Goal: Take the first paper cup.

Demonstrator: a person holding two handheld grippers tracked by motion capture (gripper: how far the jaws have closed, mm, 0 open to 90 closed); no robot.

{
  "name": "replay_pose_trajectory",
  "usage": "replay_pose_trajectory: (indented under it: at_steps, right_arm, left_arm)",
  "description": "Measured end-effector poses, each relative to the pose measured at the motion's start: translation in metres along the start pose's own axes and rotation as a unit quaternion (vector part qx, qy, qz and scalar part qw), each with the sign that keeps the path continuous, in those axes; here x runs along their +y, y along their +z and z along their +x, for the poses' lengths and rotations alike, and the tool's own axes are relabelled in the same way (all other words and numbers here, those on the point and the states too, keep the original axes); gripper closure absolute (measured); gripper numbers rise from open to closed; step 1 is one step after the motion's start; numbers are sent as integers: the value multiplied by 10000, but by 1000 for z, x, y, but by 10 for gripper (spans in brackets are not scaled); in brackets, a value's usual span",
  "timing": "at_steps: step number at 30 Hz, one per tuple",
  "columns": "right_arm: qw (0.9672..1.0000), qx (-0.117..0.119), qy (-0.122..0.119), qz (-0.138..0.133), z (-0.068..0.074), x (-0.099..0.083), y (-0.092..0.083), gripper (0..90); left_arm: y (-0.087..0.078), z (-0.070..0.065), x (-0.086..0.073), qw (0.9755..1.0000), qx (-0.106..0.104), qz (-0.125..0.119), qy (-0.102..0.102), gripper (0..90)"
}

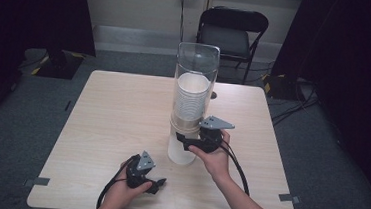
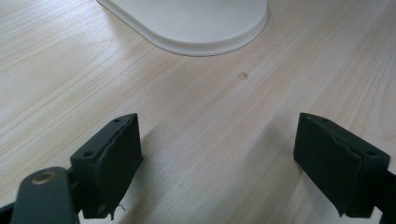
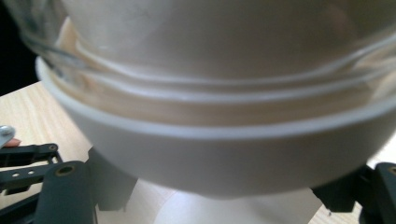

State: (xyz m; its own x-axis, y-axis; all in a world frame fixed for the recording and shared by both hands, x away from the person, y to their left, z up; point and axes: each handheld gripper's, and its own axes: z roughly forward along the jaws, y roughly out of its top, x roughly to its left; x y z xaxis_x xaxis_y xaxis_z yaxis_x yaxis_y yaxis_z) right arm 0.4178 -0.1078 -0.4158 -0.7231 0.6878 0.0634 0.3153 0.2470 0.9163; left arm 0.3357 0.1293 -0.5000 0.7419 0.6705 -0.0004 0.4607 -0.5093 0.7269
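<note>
A cup dispenser stands mid-table: a clear tube [image 1: 198,60] holding a stack of white paper cups [image 1: 192,97], over a white collar [image 1: 184,124] [image 3: 224,158]. A white cup-like part [image 1: 181,152] [image 3: 233,212] hangs below the collar. My right gripper [image 1: 181,138] [image 3: 224,200] is open, its jaws standing one on each side of that white part just under the collar; whether they touch it is unclear. My left gripper [image 1: 159,184] [image 2: 219,158] rests low over the table near the front edge, open, with bare wood between its jaws. The dispenser's white base [image 2: 196,23] lies ahead of it.
The light wooden table [image 1: 123,109] has bare room to the left of and behind the dispenser. A black folding chair [image 1: 231,33] stands beyond the far edge. Dark curtains hang on both sides, and cables run across the floor at the right.
</note>
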Motion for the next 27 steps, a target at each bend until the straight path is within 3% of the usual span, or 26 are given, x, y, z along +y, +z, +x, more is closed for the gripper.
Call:
replay_pose_trajectory:
  at_steps: [5, 7, 10, 18, 19, 20, 27]
  right_arm:
    - [10000, 25, 22, -65, 0, -1, 6, 239]
    - [9999, 2, 2, -133, 0, 1, 7, 300]
    - [9999, 13, 6, -138, -1, 1, 7, 316]
    - [9993, -49, -306, -230, 0, -5, 7, 347]
    - [9988, -143, -447, 167, -2, -20, 14, 359]
    - [9991, -108, -411, -31, -3, -26, 14, 359]
    - [9988, -46, -479, 11, -3, -26, 12, 362]
  left_arm:
    - [0, 0, 0, 10000, 0, -1, -4, 147]
    - [0, 0, 0, 10000, 0, -3, -5, 147]
    - [0, 0, 0, 10000, 0, 1, -2, 147]
    - [0, 0, 0, 10000, 5, -1, 24, 147]
    - [0, 0, 0, 10000, 2, 1, 18, 147]
    - [0, 0, 0, 10000, 9, 0, 24, 147]
    - [0, 0, 0, 10000, 1, -32, 7, 146]
